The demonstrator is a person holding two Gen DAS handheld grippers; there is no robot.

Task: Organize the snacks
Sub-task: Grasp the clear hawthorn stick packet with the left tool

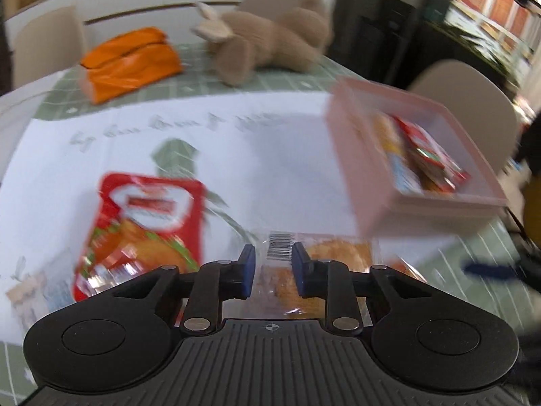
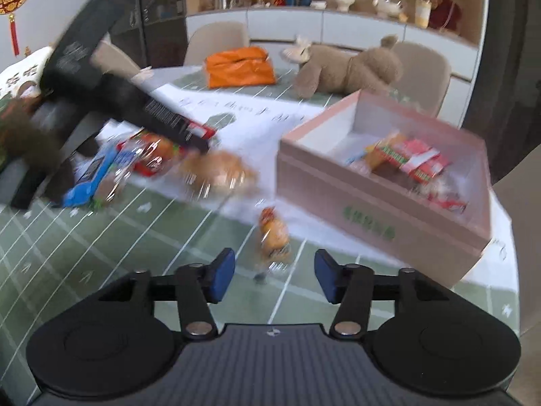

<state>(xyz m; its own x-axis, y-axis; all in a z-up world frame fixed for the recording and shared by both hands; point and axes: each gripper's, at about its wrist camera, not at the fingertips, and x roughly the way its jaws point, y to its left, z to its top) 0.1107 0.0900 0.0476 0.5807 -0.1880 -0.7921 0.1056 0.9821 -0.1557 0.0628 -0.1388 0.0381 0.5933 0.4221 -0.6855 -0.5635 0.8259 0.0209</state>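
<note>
Left gripper (image 1: 273,269) narrowed on a clear-wrapped pastry packet (image 1: 306,264), blue pads tight against the wrapper's barcode end, so it has hold of it. To do this step well: keep the pinch firm on crinkly film, lift clear of the paper sheet (image 1: 236,155), then carry toward the pink box (image 1: 378,203) at about 2 o'clock and let go only over its open top, not the rim. Red snack pouch (image 1: 142,230) lies at 10 o'clock of that claw, just beside it, untouched. Right gripper (image 2: 274,275) partly open, holding nothing; a small orange snack packet (image 2: 274,233) sits on the green mat at 12 o'clock, just ahead of the fingertips, apart from the pads. Pink box (image 2: 372,196) at 1 o'clock there, already holding some packets.
</note>
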